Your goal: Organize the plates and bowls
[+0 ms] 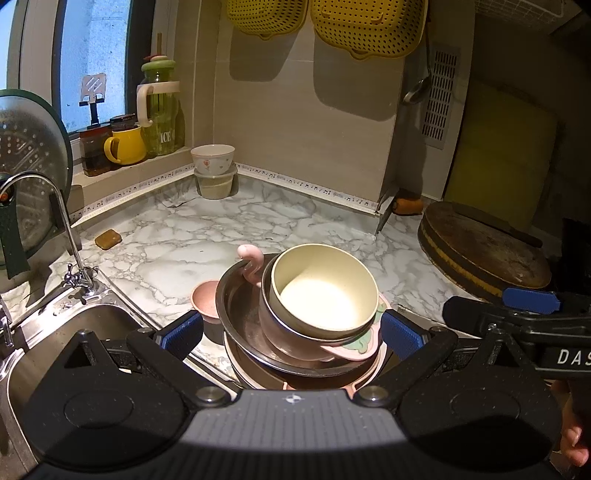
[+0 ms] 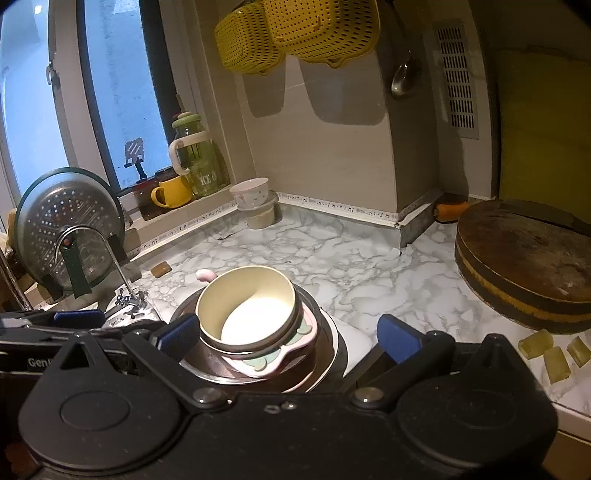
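Observation:
A cream bowl point(image 1: 321, 291) sits on top of a stack: under it a pink handled bowl point(image 1: 291, 343), a steel plate point(image 1: 236, 314) and a pink plate point(image 1: 243, 369), on the marble counter by the sink. A small pink bowl point(image 1: 205, 299) stands left of the stack. My left gripper point(image 1: 291, 332) is open, its blue pads on either side of the stack. My right gripper point(image 2: 286, 336) is open just in front of the same stack, where the cream bowl point(image 2: 247, 306) shows. Two stacked bowls point(image 1: 214, 170) stand at the back wall.
The steel sink point(image 1: 74, 339) and tap point(image 1: 55, 221) are at left. A round wooden chopping board point(image 2: 524, 273) lies at right, with yellow cut pieces point(image 2: 554, 354) near the counter edge. A yellow mug point(image 1: 125, 146), jars and a jug stand on the windowsill. Yellow colanders point(image 1: 325, 22) hang above.

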`<state>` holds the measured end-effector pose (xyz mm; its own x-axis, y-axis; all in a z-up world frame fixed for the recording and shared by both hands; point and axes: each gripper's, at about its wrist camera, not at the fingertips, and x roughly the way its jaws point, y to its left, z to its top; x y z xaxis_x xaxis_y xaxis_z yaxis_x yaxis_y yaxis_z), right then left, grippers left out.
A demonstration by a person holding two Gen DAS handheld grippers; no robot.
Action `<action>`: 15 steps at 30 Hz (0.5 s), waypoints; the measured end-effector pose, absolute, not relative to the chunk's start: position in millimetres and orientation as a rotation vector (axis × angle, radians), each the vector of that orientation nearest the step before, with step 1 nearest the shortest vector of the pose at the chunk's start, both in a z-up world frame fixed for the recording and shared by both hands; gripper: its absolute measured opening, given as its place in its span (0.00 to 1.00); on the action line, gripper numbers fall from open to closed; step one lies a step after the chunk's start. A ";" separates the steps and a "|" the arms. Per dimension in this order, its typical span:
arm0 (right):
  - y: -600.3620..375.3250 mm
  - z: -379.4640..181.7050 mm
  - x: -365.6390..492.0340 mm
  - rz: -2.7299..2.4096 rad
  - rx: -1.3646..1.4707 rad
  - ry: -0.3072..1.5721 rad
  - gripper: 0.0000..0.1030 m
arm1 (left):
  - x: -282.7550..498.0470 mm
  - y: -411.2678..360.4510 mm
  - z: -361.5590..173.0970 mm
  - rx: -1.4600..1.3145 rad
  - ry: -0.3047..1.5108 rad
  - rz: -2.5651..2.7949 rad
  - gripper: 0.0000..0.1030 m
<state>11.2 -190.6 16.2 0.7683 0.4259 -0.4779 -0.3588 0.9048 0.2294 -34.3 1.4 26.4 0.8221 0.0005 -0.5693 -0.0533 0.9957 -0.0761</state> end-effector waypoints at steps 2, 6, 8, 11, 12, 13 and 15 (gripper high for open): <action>-189.5 16.1 11.6 0.431 0.125 0.551 1.00 | -34.2 1.8 26.5 -0.090 0.607 0.030 1.00; -187.7 16.6 11.8 0.439 0.120 0.552 1.00 | -33.6 2.8 26.2 -0.094 0.611 0.030 1.00; -186.9 16.5 11.9 0.441 0.120 0.554 1.00 | -33.6 2.9 26.1 -0.093 0.609 0.030 1.00; -186.7 16.8 12.8 0.443 0.121 0.557 1.00 | -33.2 3.3 25.9 -0.092 0.609 0.030 1.00; -186.7 16.6 12.8 0.443 0.121 0.557 1.00 | -32.9 3.2 25.9 -0.092 0.609 0.030 1.00; -186.6 16.5 12.8 0.444 0.121 0.557 1.00 | -32.9 3.2 25.7 -0.092 0.610 0.030 1.00; -186.4 16.4 13.1 0.444 0.121 0.557 1.00 | -32.6 3.6 25.7 -0.094 0.611 0.029 1.00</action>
<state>13.1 -186.4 16.4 0.7573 0.4383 -0.4842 -0.3736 0.8988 0.2292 -32.6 3.6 25.7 0.8185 -0.0007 -0.5745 -0.0552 0.9953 -0.0798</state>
